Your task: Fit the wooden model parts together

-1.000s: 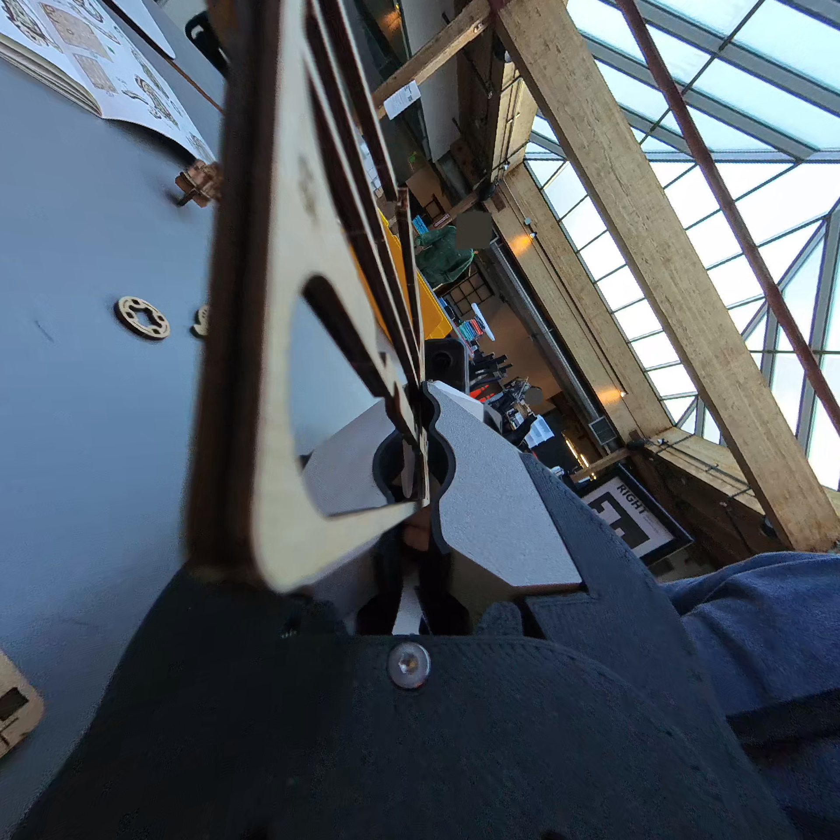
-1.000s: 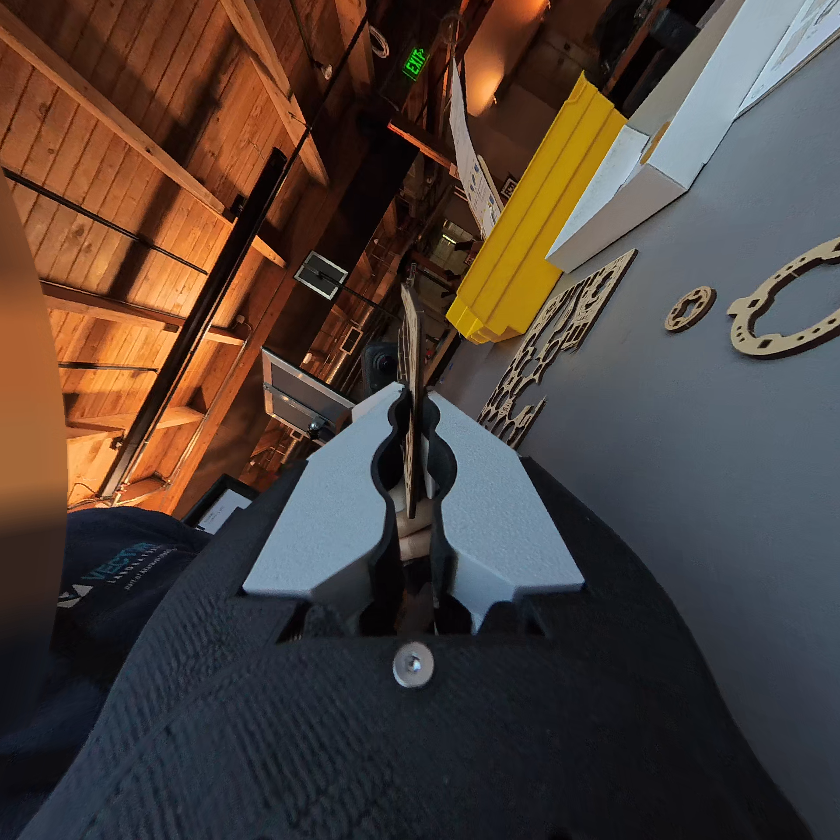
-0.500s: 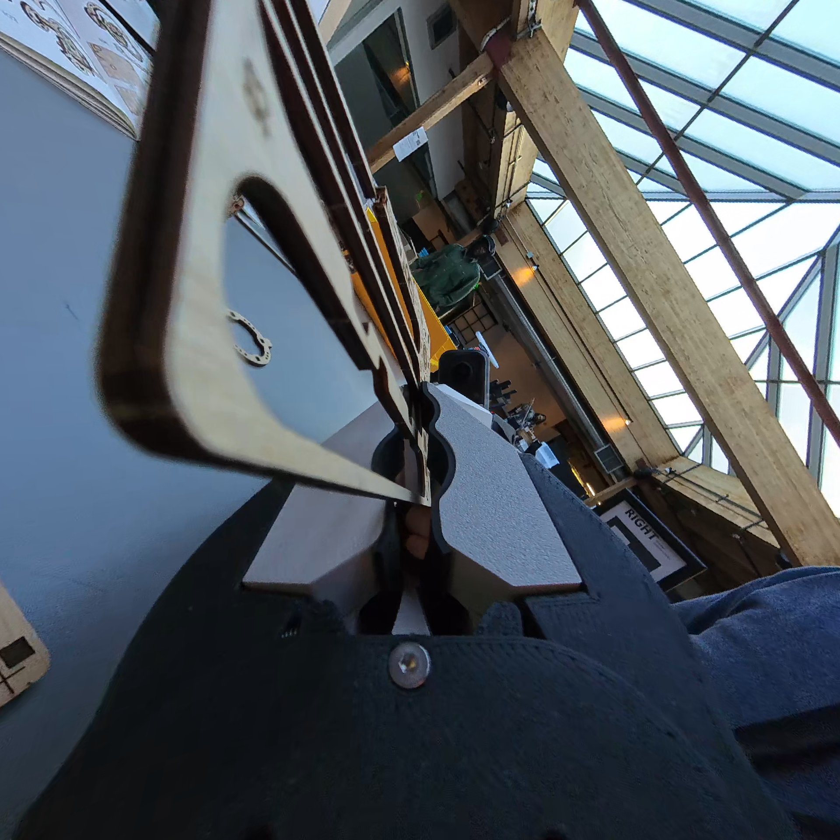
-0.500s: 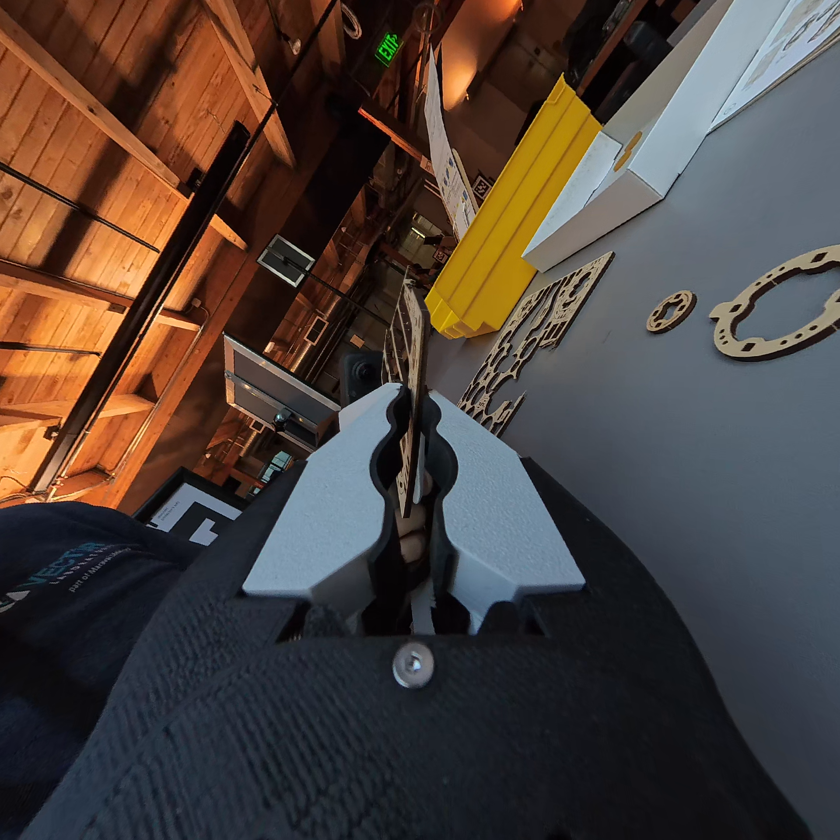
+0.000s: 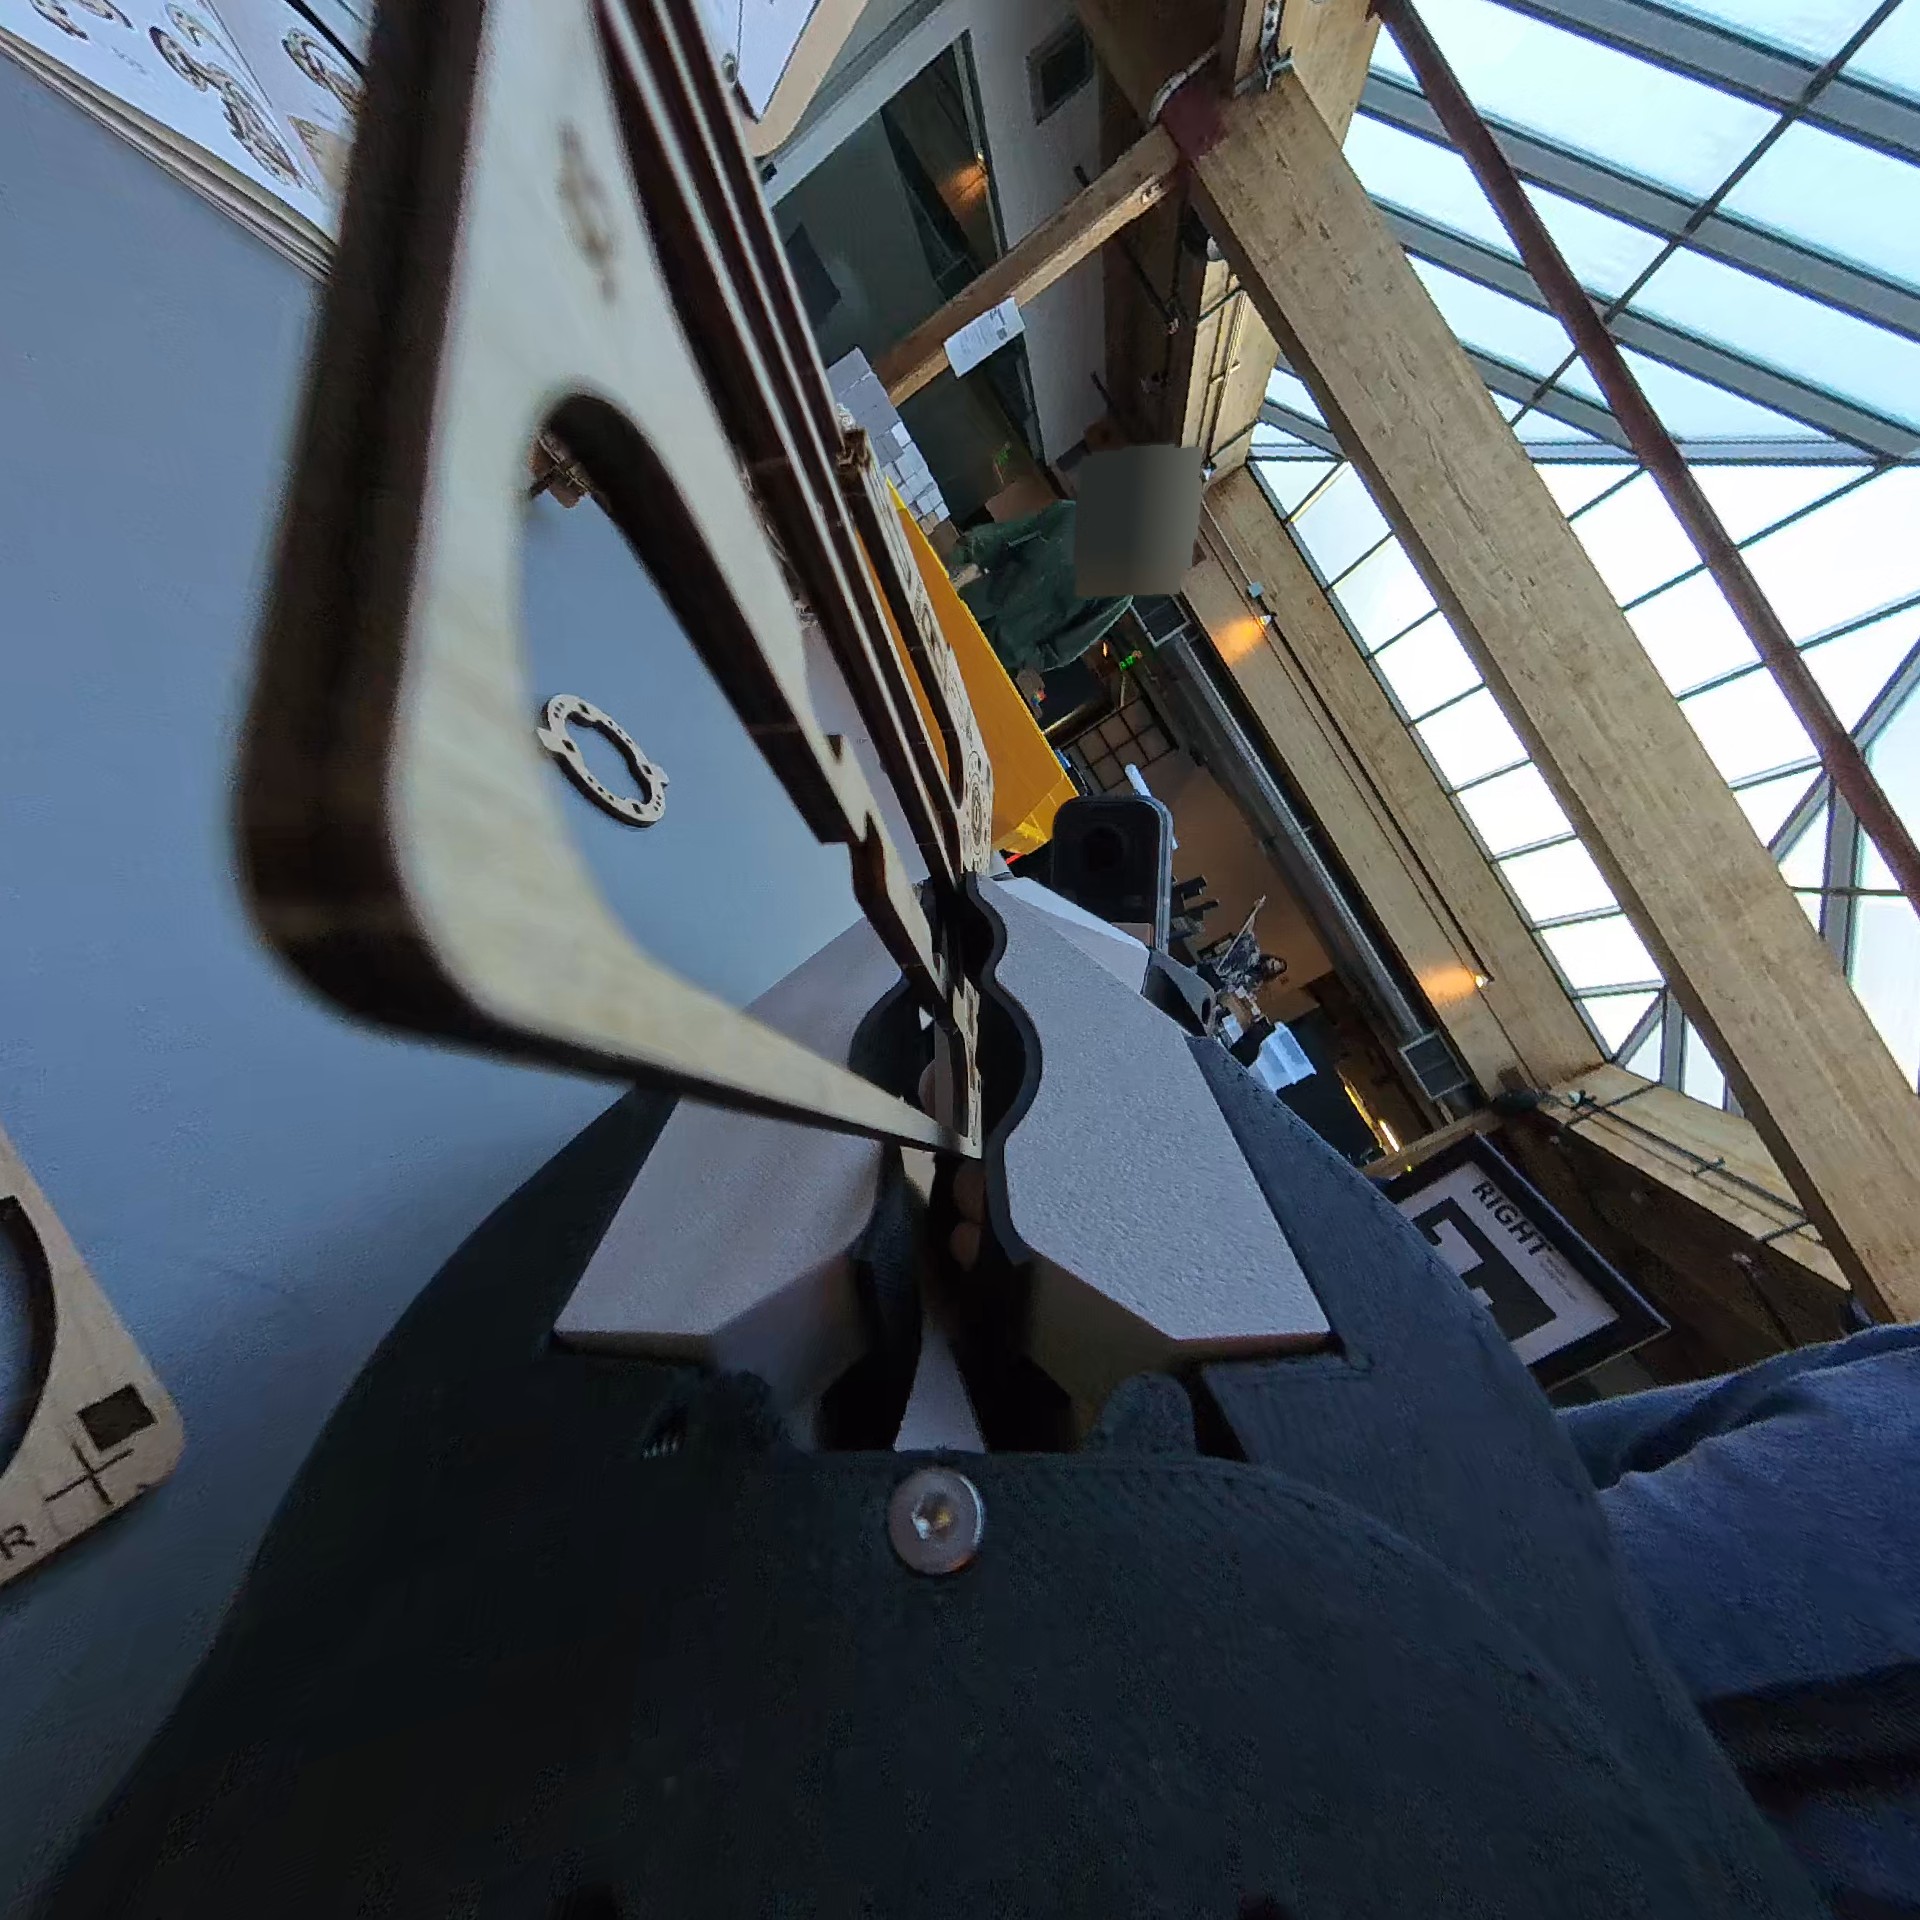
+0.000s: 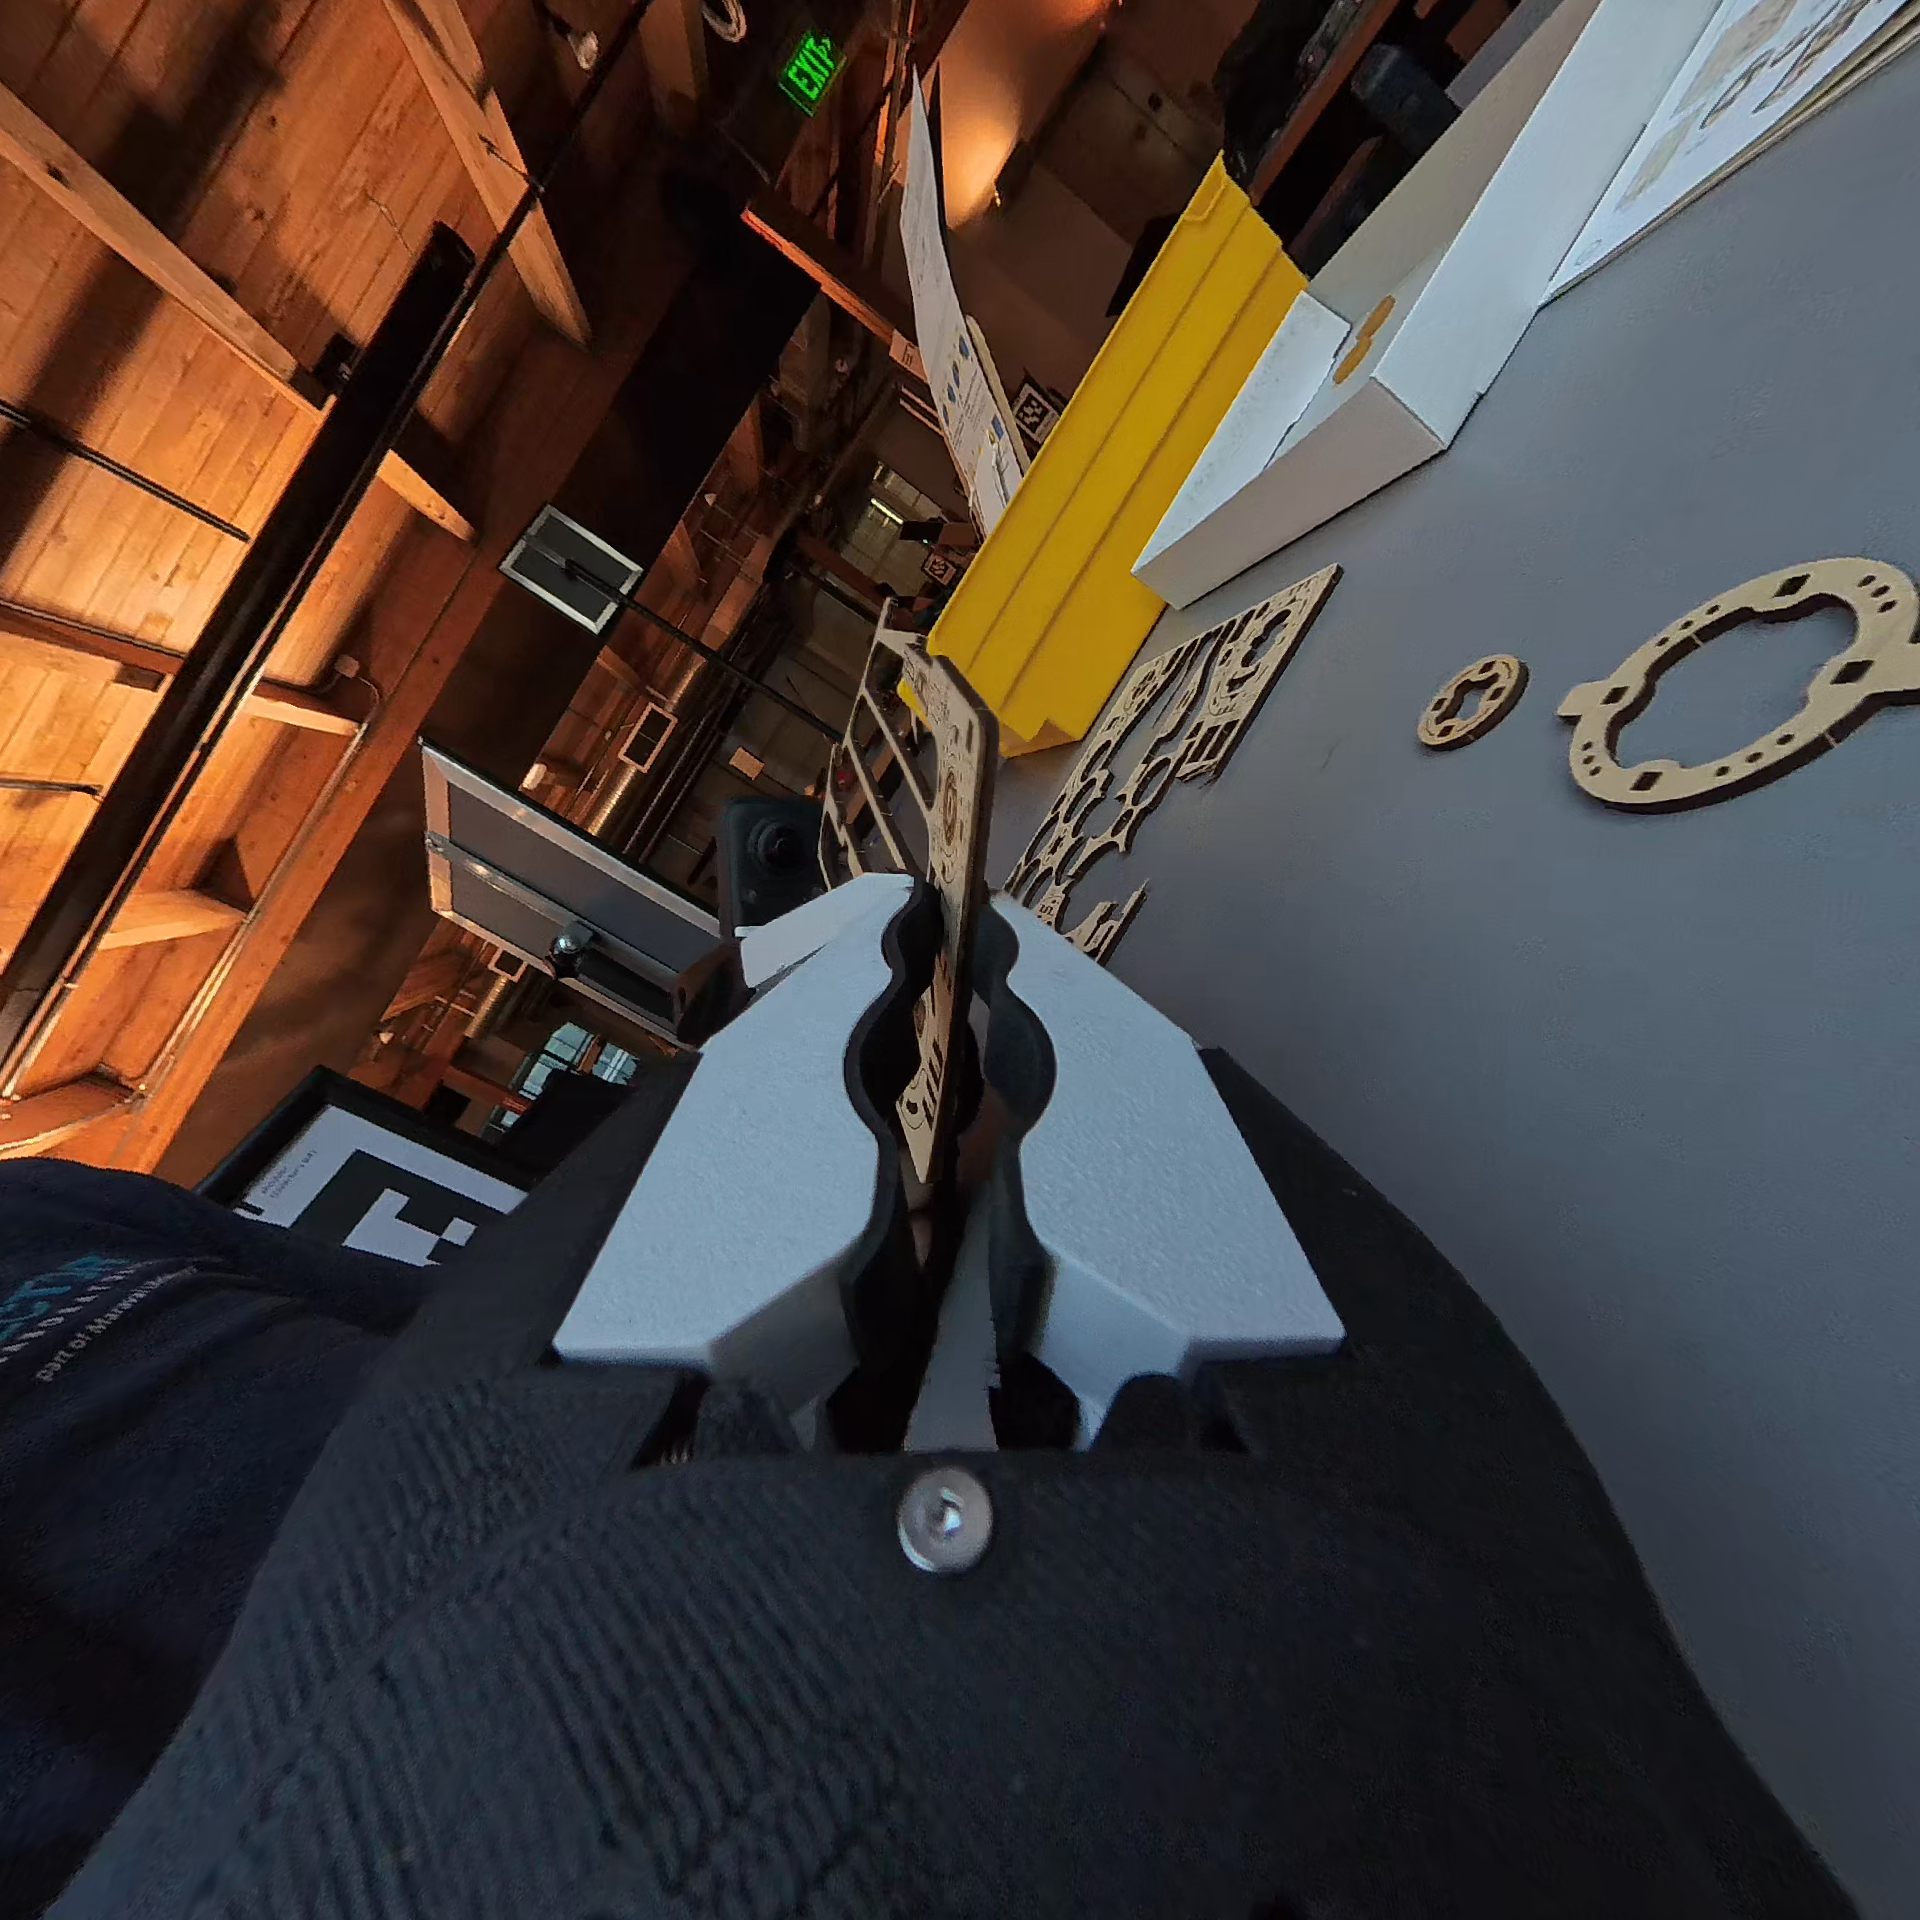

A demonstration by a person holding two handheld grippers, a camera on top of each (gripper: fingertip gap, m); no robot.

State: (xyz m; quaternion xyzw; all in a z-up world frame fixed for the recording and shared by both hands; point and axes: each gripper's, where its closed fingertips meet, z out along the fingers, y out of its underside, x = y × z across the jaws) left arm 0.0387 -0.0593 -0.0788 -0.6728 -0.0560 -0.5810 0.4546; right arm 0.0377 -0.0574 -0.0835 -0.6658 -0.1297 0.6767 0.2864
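Note:
My left gripper (image 5: 961,914) is shut on the edge of a laser-cut wooden sheet (image 5: 447,727), a frame with large cut-outs that rises up and to the left, above the grey table (image 5: 156,883). A small engraved wooden panel (image 5: 971,790) sits at the jaws. My right gripper (image 6: 951,904) is shut on the engraved wooden panel (image 6: 951,810), seen almost edge-on, with the frame (image 6: 868,748) beyond it. The grippers face each other; each view shows the other's black camera (image 5: 1107,862) (image 6: 769,852). A wooden ring (image 6: 1745,696) and a small gear ring (image 6: 1473,700) lie on the table.
A punched-out wooden sheet (image 6: 1174,748) lies flat near a yellow bin (image 6: 1101,499) and a white box (image 6: 1351,416). An instruction booklet (image 5: 208,94) lies at the table's far side. A wooden offcut (image 5: 62,1423) lies at the near left. A person's blue sleeve (image 5: 1766,1507) is at the right. Both grippers' tips are close together, under 4 cm apart.
The held sheet has swung with both grippers; its frame has shifted up and left in the left view, and the panel's engraved face now shows in the right view. Both grips stay shut.

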